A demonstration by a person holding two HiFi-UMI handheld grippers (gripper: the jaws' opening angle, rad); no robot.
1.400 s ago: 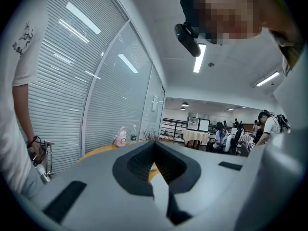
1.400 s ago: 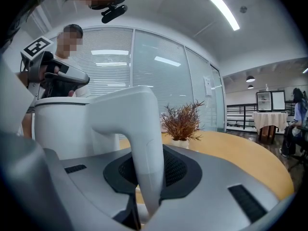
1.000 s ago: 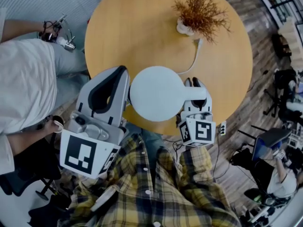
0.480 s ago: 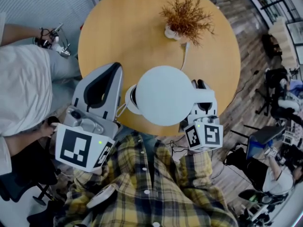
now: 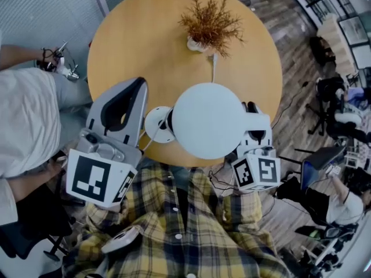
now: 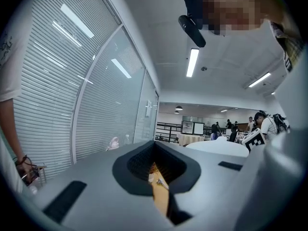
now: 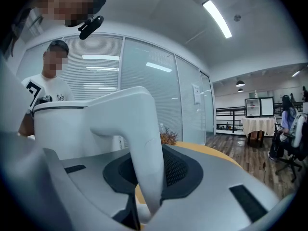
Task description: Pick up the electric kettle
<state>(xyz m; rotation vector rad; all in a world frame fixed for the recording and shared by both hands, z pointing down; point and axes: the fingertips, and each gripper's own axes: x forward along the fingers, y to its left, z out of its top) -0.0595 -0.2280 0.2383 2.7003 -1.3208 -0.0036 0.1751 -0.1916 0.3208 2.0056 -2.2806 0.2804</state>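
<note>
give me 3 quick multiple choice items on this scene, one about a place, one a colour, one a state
1. The dried plant stands:
A. at the far side of the table
B. on the floor
C. on top of the kettle

2. The kettle is:
A. black
B. white
C. red

3. The right gripper is:
A. open and empty
B. shut on the kettle's handle
C. shut on the plant

Answers:
1 A, the head view shows it beyond the kettle.
2 B, its lid and body are white.
3 B, the handle runs between its pads.
</note>
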